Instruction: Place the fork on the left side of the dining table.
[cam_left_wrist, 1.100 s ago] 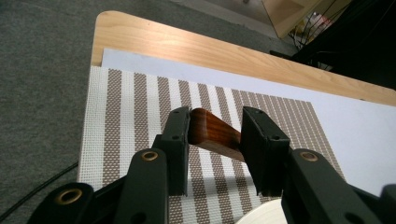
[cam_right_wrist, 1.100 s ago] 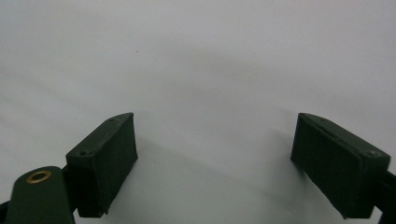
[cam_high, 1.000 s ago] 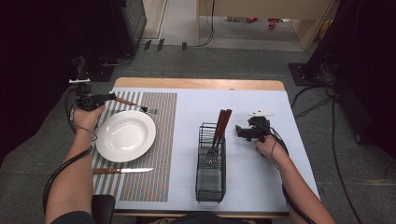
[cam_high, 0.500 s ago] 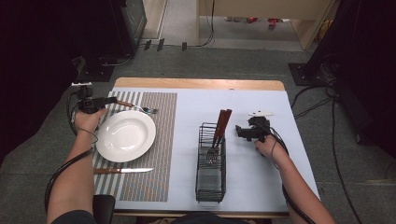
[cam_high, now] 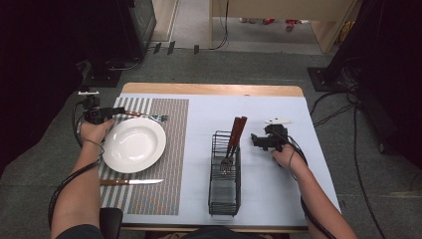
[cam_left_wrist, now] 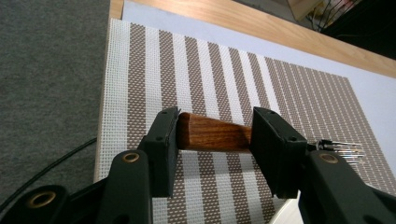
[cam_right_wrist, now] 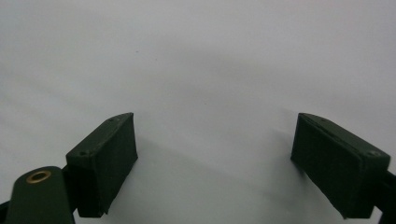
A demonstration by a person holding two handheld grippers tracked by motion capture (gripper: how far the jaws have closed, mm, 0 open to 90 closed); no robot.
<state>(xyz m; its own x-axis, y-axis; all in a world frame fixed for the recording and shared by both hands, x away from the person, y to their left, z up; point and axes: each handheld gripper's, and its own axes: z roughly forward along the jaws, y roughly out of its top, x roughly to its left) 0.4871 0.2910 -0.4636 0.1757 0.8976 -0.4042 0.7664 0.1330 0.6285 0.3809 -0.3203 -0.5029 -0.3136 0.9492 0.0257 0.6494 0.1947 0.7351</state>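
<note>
Left gripper view: the left gripper (cam_left_wrist: 212,135) had its jaws either side of the wood handle of a fork (cam_left_wrist: 215,135), which lay on the striped placemat (cam_left_wrist: 210,79) above the plate (cam_high: 134,144). The jaws had just been opening; a small gap showed on the left side, so the grip looked released, w/ the fork resting on the mat. To finish the step well, I'd open a bit wider and back off straight along the handle w/o nudging it, so the fork stays parallel to the mat edge. High view showed the knife (cam_high: 130,182) already below the plate and the caddy (cam_high: 225,172) w/ more cutlery mid-bench. The right gripper (cam_right_wrist: 215,154) sat idle w/ its jaws wide apart, nothing between them.
</note>
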